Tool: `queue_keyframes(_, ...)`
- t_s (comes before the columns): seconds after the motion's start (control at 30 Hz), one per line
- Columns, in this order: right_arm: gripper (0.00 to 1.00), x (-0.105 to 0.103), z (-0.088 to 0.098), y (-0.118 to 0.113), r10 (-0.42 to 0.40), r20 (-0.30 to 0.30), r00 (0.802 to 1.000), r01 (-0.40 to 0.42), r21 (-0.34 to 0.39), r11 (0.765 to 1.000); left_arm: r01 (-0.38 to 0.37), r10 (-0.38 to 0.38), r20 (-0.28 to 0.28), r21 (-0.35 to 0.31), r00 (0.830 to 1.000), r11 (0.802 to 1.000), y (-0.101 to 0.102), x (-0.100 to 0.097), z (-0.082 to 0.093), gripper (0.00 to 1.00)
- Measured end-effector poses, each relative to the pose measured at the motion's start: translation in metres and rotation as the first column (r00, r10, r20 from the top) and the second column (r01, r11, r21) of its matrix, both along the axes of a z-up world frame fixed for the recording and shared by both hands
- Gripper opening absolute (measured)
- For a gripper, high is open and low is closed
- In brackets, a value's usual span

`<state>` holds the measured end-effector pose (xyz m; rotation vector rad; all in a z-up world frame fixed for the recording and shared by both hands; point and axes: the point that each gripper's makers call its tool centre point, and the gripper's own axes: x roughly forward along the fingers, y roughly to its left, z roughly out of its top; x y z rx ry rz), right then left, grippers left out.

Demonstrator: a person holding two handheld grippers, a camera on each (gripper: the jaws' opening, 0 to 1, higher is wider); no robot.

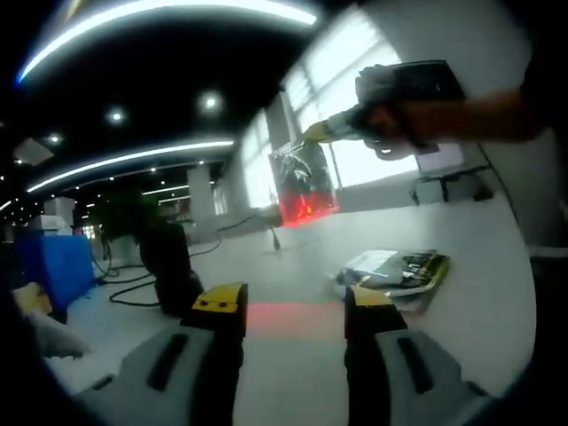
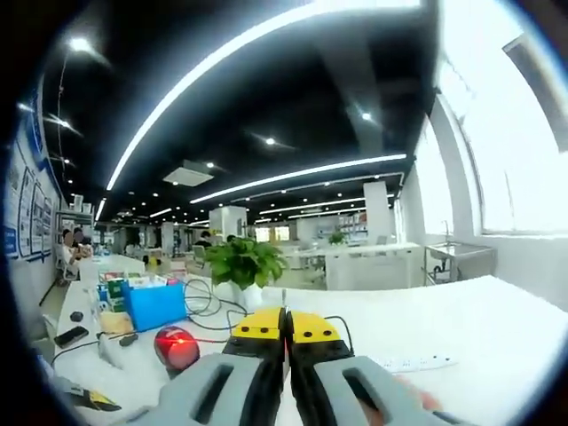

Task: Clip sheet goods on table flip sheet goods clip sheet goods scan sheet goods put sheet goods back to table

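Left gripper: fingers apart, holding nothing, above the white tabletop. Right gripper: fingers together. A clear sheet pack hangs mid-air in red scanner light (other packs lie on the tabletop).

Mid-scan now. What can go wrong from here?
1. The right gripper pinches the packet by its top edge; hanging free, it may slip or swing.
2. Red scan light falls on the packet's lower part, with a bright window behind, so the read may fail.
3. The left gripper stands open near the stack and a careless move could nudge it.
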<state>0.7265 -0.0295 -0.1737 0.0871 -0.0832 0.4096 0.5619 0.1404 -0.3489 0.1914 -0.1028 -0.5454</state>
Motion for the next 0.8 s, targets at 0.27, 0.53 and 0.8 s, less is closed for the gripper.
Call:
queue_keyframes(0.27,0.0,0.008,-0.003,0.005,-0.043,0.0,0.999,0.043,0.037,0.998,0.003,-0.003,0.01,-0.001,1.0,1.0,0.0,0.002,0.002,0.36)
queue_keyframes(0.53,0.0,0.017,-0.012,0.018,-0.073,0.025,0.997,0.073,0.004,0.997,0.005,-0.005,0.007,-0.002,1.0,1.0,0.0,0.002,0.001,0.36)
queue_keyframes(0.8,0.0,0.026,-0.008,0.037,-0.075,0.063,0.995,0.073,0.033,0.997,0.008,-0.008,0.013,-0.012,1.0,1.0,0.0,0.0,0.003,0.36)
